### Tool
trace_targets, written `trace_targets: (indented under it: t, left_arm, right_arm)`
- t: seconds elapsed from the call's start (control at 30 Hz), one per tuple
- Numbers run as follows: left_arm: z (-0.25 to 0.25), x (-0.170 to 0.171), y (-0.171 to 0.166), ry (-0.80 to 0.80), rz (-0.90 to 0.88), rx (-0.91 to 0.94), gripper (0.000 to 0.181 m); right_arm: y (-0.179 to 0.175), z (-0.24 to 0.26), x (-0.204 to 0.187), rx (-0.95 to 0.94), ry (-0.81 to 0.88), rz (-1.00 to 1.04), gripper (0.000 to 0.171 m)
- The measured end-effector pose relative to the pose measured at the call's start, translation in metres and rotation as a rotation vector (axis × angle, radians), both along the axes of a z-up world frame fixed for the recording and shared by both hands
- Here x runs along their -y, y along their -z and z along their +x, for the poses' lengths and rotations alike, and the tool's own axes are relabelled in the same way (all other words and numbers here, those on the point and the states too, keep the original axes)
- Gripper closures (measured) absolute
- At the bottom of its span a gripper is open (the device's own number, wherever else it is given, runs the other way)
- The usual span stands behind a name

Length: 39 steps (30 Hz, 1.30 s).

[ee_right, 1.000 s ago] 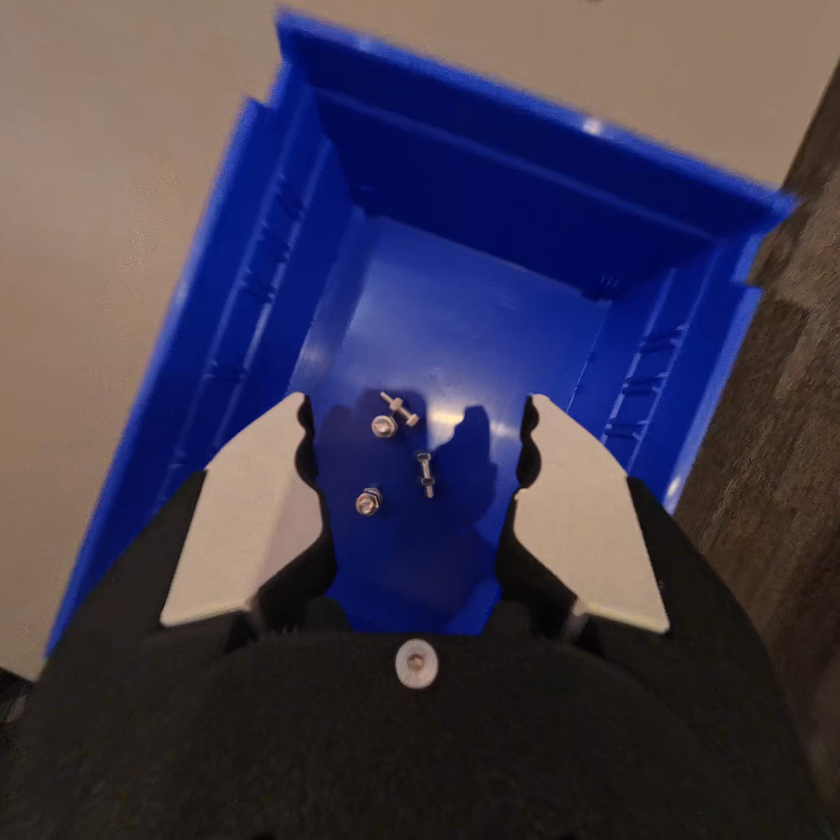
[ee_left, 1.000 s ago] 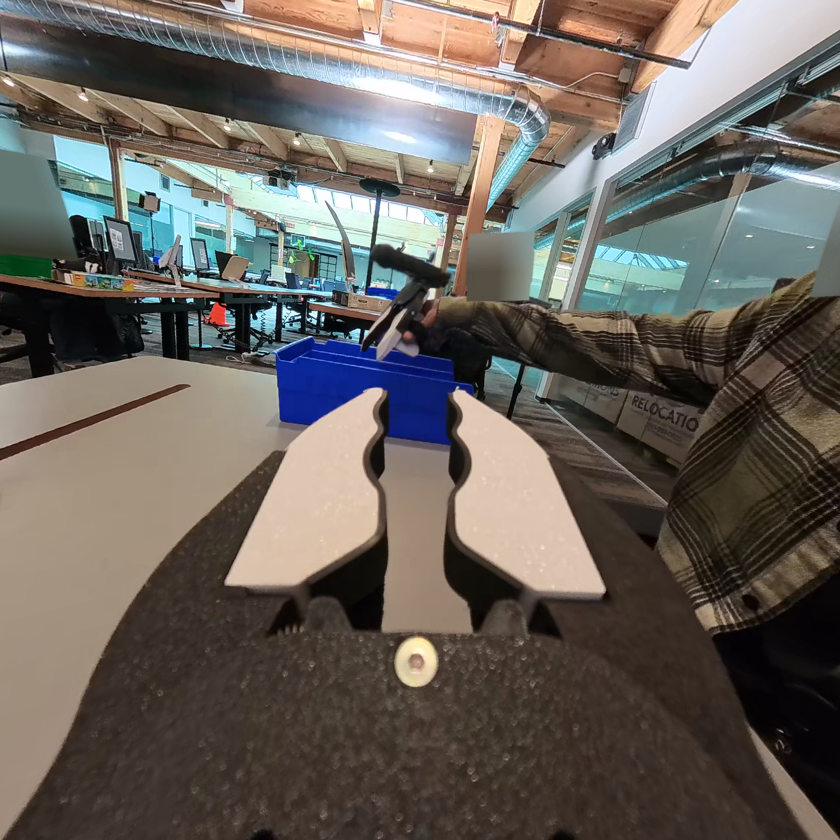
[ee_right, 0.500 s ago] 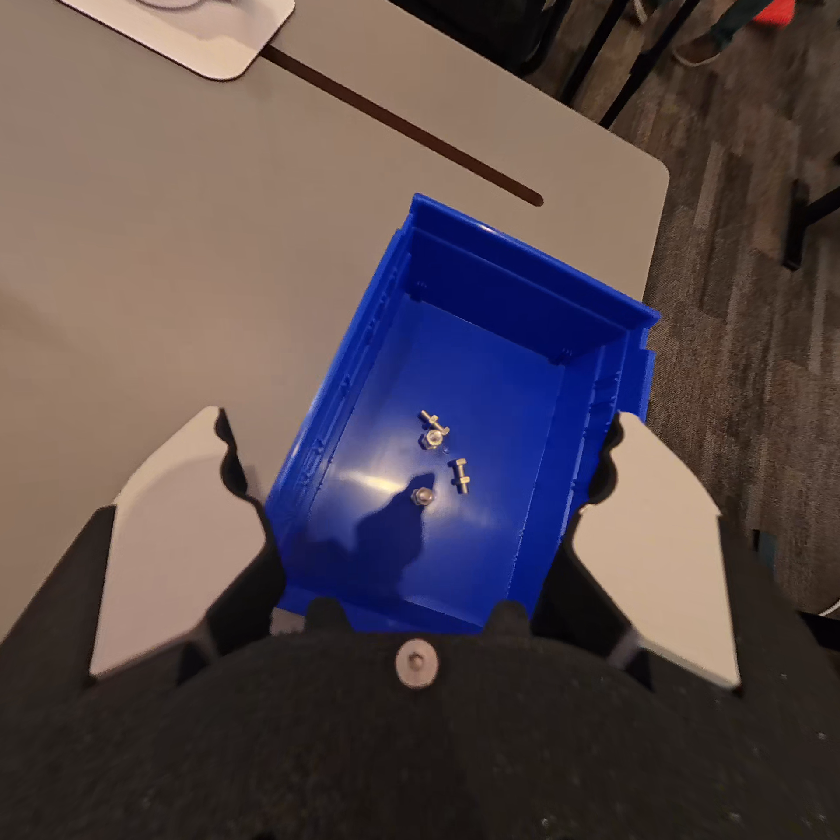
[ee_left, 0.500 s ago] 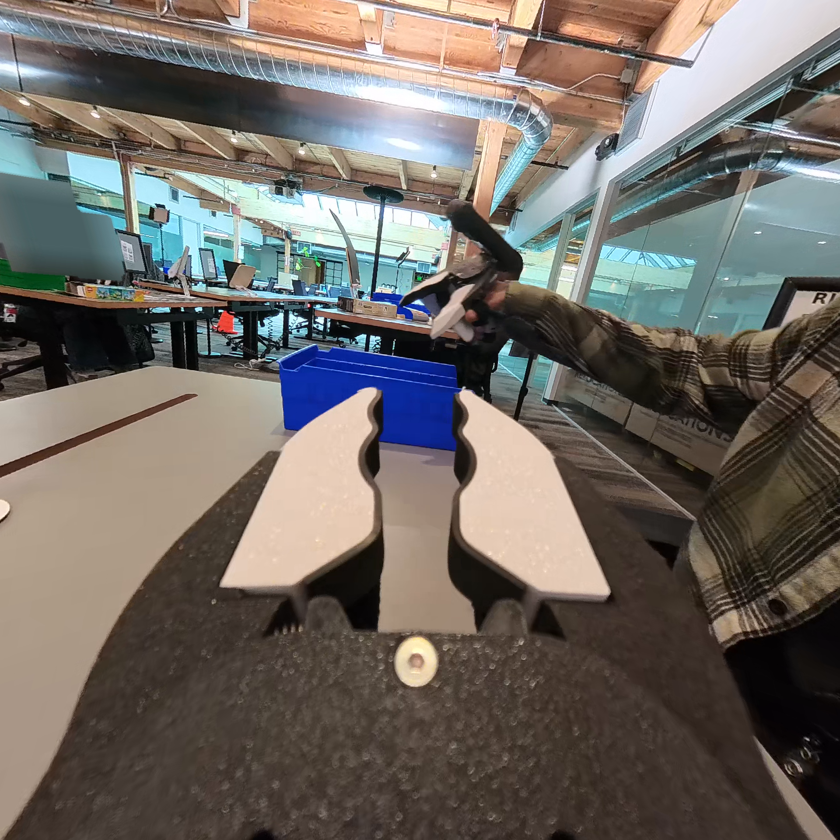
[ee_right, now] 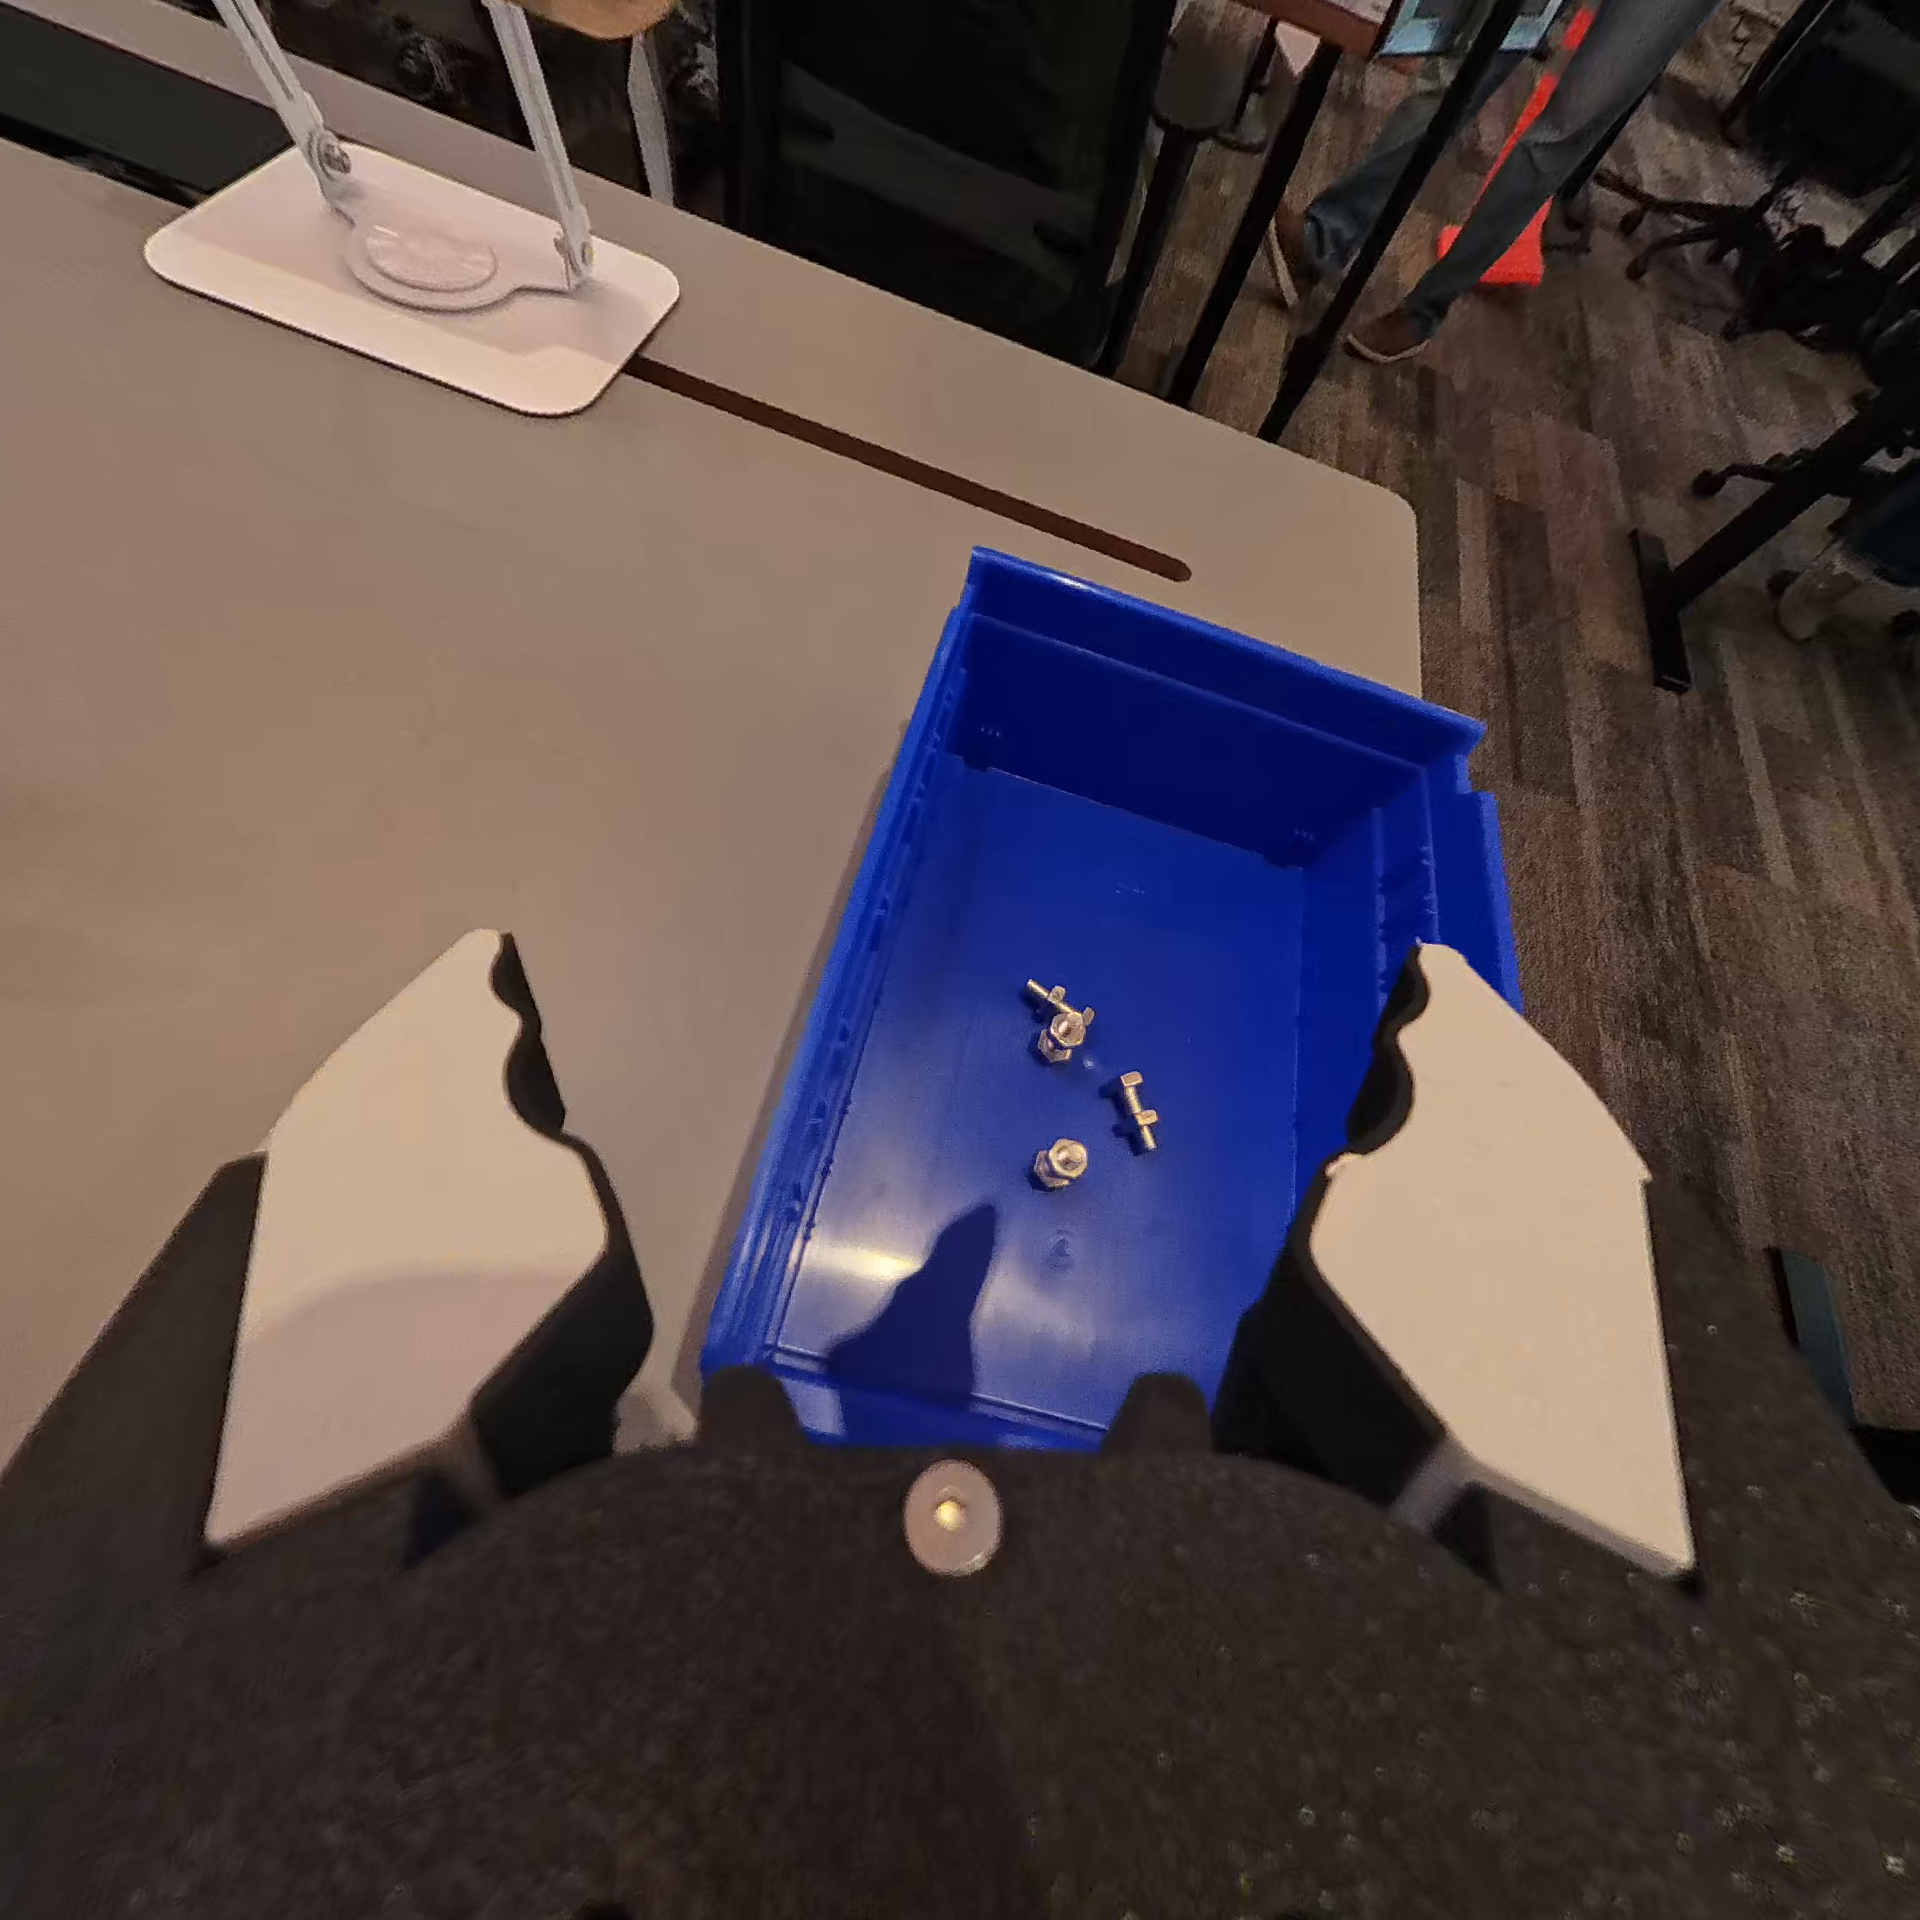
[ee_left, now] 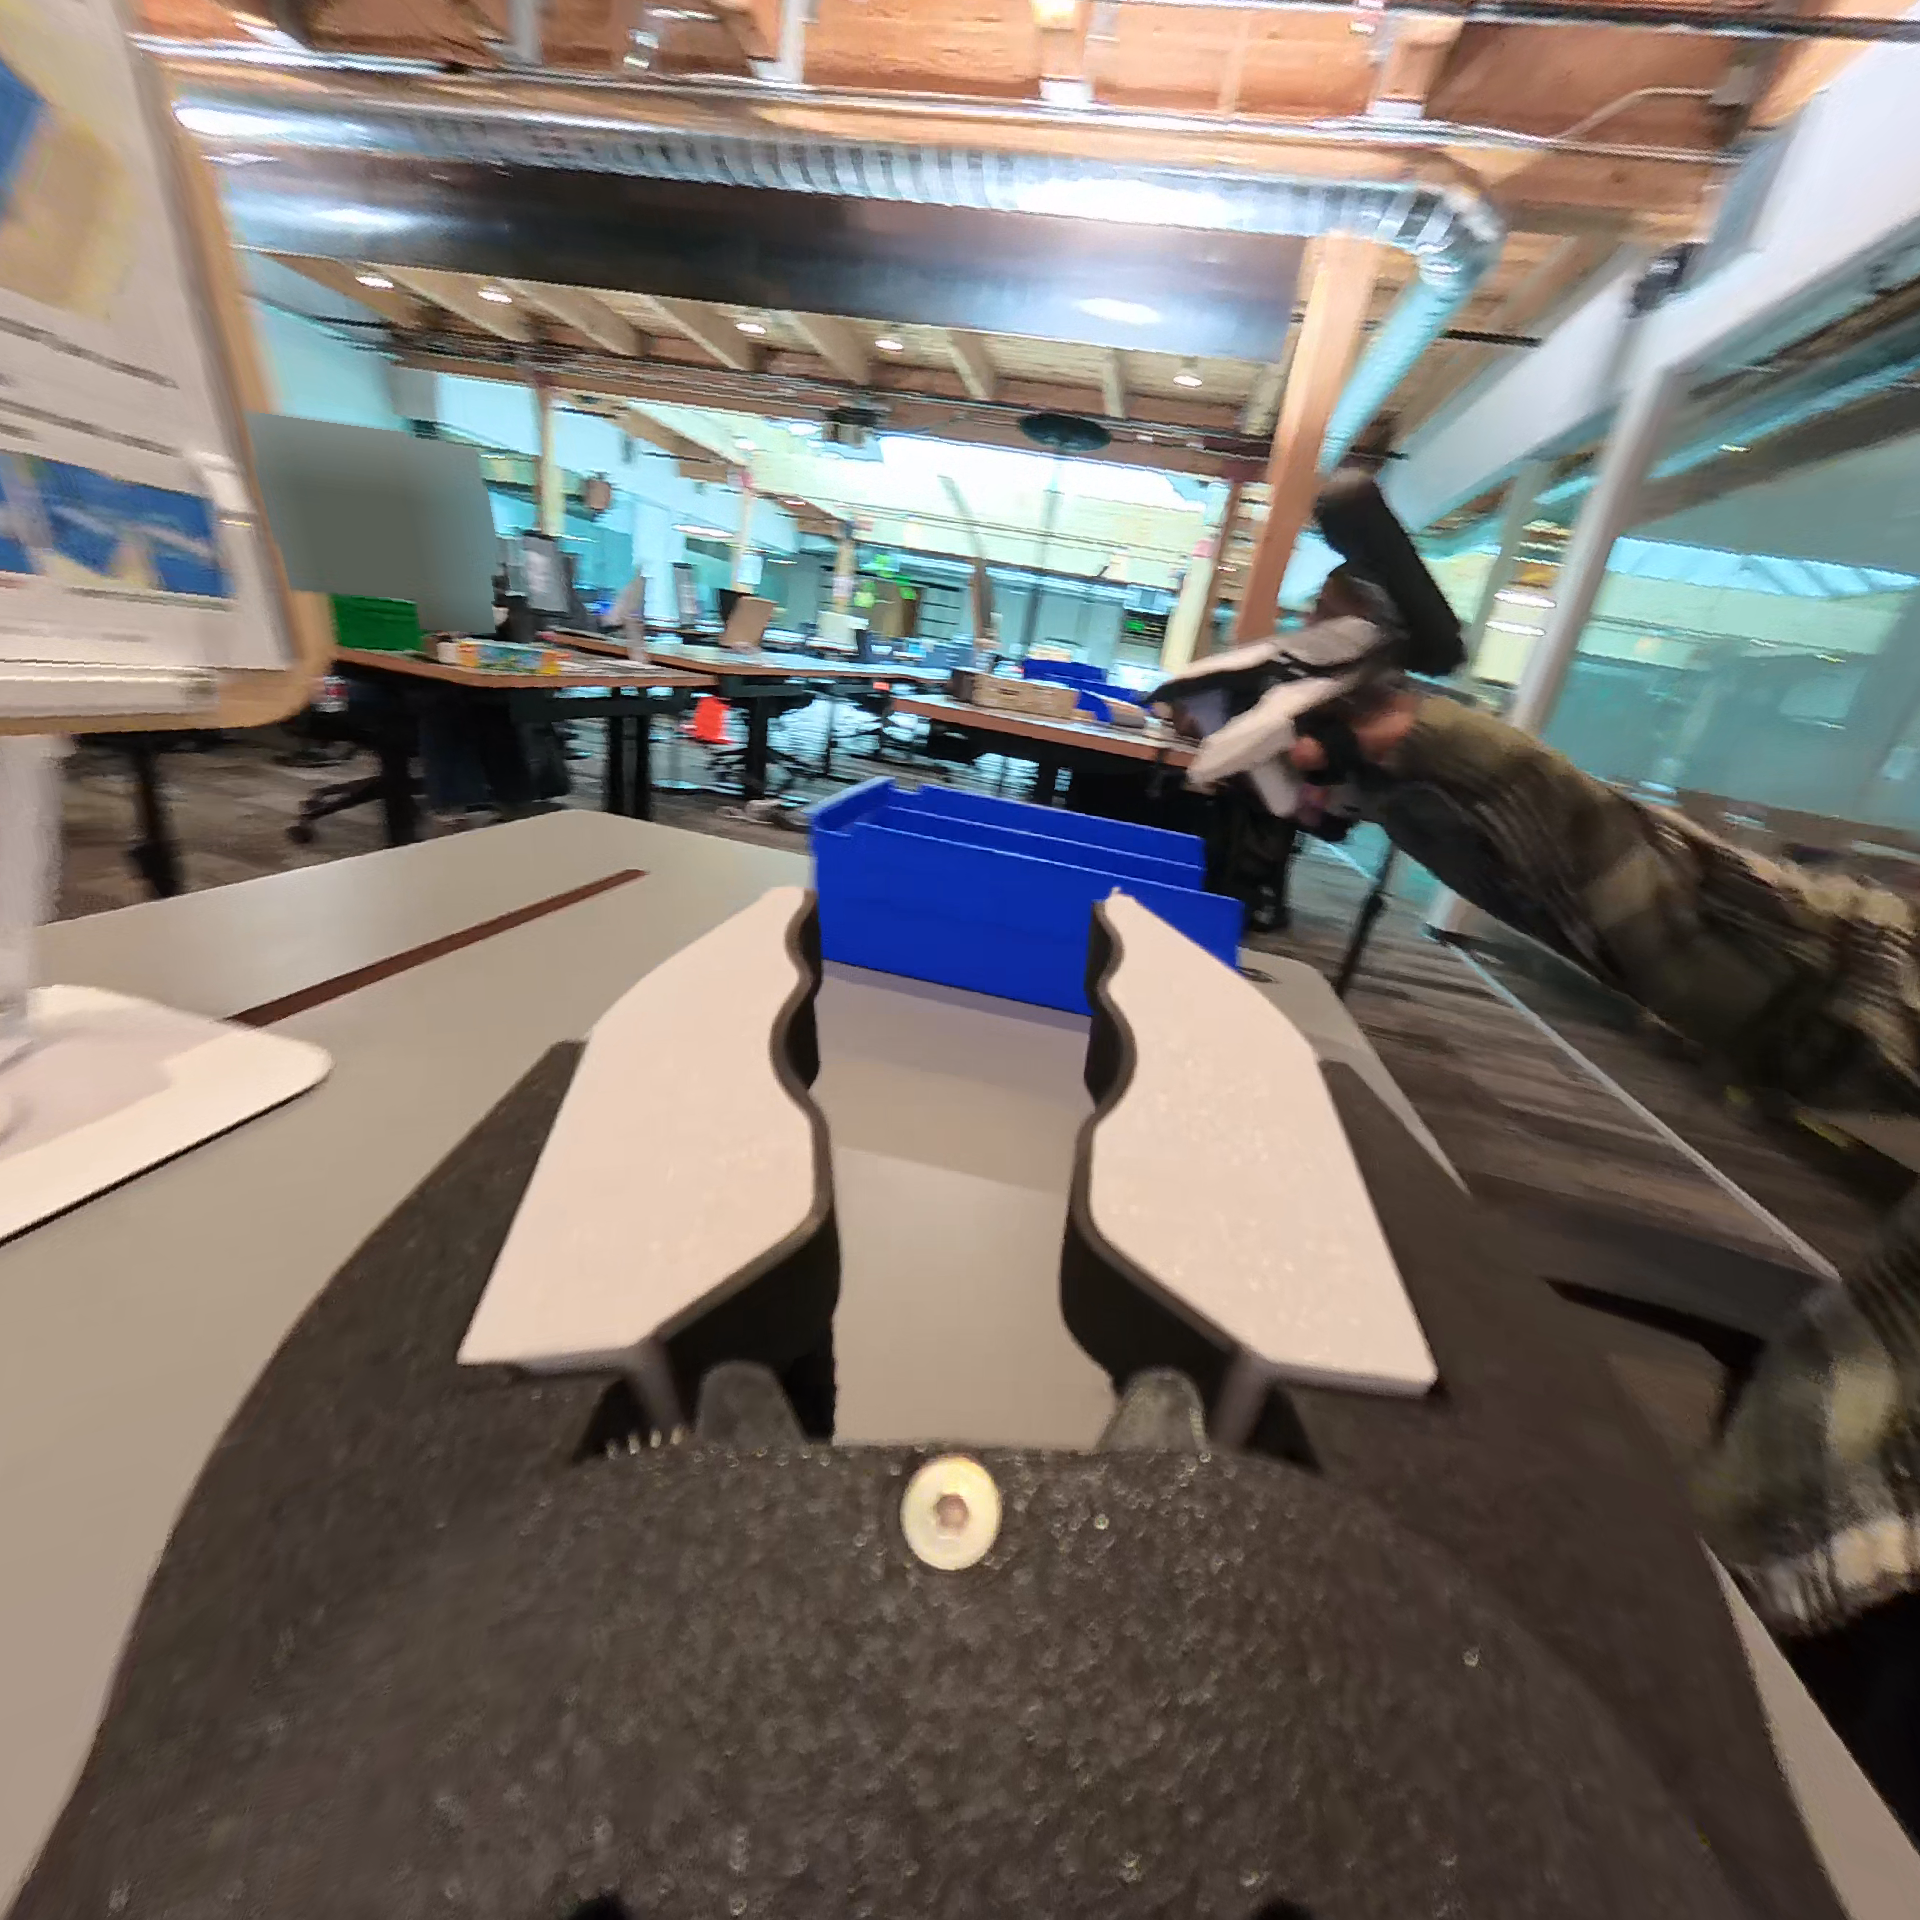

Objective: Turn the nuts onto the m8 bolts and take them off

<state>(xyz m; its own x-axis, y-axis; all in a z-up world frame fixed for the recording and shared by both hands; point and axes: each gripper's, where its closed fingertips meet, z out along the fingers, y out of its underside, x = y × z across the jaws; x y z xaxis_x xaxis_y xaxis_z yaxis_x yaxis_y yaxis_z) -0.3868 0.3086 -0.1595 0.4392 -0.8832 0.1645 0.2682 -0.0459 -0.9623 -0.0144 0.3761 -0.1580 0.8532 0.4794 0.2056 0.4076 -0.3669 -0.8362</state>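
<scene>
A blue bin [ee_right: 1195,727] stands near the grey table's far right corner. Several small silver bolts and nuts [ee_right: 1060,1162] lie loose on its floor, one bolt [ee_right: 1135,1112] on its side. My right gripper [ee_right: 966,961] is wide open and empty, held high above the bin and looking down into it. It also shows in the left wrist view [ee_left: 1247,717], up in the air right of the bin [ee_left: 1018,904]. My left gripper [ee_left: 951,914] is open and empty, low over the table and pointing at the bin's near wall.
The grey table [ee_right: 468,675] has a dark slot [ee_right: 914,478] along its back. A white stand base [ee_right: 416,291] sits at the back left, also seen in the left wrist view [ee_left: 135,1091]. The table edge and carpet floor [ee_right: 1662,935] lie right of the bin. From my right tips it is roughly 20 cm to the bolt [ee_right: 1135,1112]; from my left, 50 cm.
My right gripper rose well above the bin and opened wider. My left gripper opened from nearly shut and pulled back, which brought the white stand base into its view.
</scene>
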Motion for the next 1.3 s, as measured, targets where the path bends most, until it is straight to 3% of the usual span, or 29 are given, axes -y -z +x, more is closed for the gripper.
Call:
trace_targets:
  t: [0.2,0.6,0.87,1.3]
  left_arm:
    - [-0.027,-0.008,-0.003,-0.183,-0.056,-0.029,0.112]
    - [-0.075,0.011,-0.011,-0.526,-0.066,-0.181,0.083]
    - [-0.126,0.029,-0.008,-0.826,-0.161,-0.278,0.035]
    - [-0.200,0.101,-0.018,-1.065,-0.236,-0.312,0.035]
  right_arm:
    - [0.000,-0.013,0.007,-0.010,0.000,0.032,0.025]
    - [-0.010,-0.037,0.017,-0.096,0.013,0.095,0.025]
    - [-0.019,-0.045,0.029,-0.102,0.037,0.160,0.025]
    - [-0.011,-0.080,0.057,-0.203,0.034,0.197,0.025]
